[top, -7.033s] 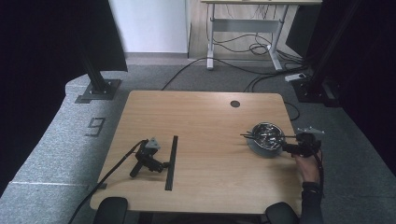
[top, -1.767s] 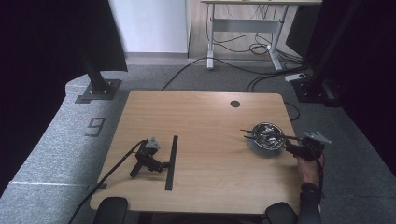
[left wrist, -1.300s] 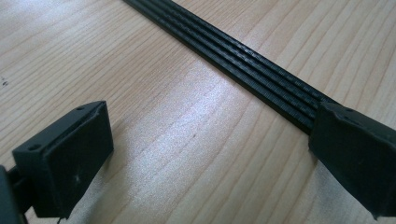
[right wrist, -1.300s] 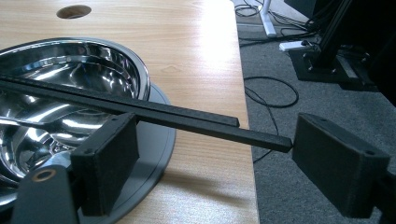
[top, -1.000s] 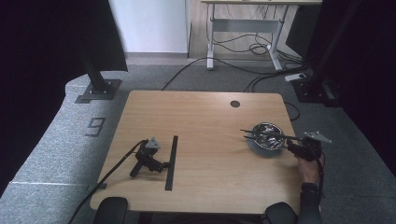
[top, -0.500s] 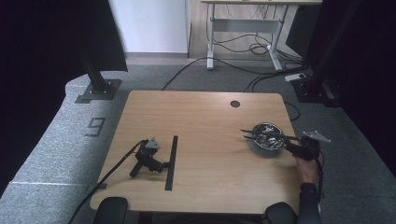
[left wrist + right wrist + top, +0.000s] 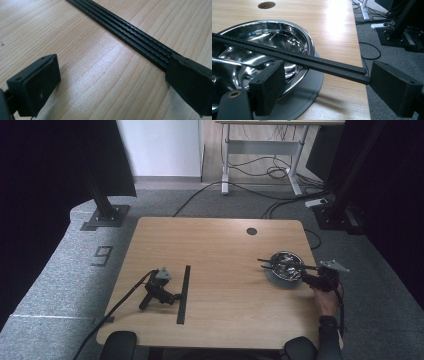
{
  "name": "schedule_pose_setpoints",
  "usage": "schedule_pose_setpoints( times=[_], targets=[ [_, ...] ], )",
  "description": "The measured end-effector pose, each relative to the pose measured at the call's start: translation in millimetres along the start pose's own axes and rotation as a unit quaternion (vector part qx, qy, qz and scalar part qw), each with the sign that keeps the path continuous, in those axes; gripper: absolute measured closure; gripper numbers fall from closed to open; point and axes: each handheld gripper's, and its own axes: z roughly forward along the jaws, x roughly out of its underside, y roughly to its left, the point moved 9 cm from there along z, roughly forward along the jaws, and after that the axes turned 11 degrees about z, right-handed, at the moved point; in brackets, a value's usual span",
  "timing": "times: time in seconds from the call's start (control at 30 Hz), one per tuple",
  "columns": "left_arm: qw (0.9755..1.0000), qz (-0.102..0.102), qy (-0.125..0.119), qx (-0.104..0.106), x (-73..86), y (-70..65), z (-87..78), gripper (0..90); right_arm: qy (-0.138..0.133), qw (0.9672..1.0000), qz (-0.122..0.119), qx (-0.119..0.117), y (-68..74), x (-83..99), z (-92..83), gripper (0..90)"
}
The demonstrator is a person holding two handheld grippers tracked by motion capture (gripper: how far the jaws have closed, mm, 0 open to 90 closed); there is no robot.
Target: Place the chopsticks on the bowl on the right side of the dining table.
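Note:
A steel bowl (image 7: 285, 265) stands on a grey plate (image 7: 278, 281) at the table's right. A black stick (image 7: 280, 264) lies across its rim. My right gripper (image 7: 311, 279), held by a hand (image 7: 326, 302), sits at the bowl's right edge. In the right gripper view its jaws have just been opening. My right gripper (image 7: 332, 86) stands open around the end of the stick (image 7: 312, 61), and its pads do not press it. My left gripper (image 7: 170, 296) lies on the table, open and empty (image 7: 112, 82), beside a long black strip (image 7: 130, 35).
A metal utensil (image 7: 234, 62) rests inside the bowl (image 7: 274, 32). A round cable hole (image 7: 251, 231) is at the table's far right. The table's right edge (image 7: 362, 82) runs just past the plate (image 7: 307, 100). The left gripper's cable trails off the front left edge.
Since the oldest frame the right hand has shifted slightly to the right at the bowl's edge. The left gripper and the long strip have stayed put.

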Motion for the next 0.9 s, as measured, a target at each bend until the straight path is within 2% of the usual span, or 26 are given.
schedule_pose_setpoints(
  times=[0.9],
  targets=[
    [1.0000,0.000,0.000,0.000,0.0,0.0,0.0,0.0,-0.002,0.9999,-0.013,0.006,3.0,0.3,-0.7,15.5]
  ],
)
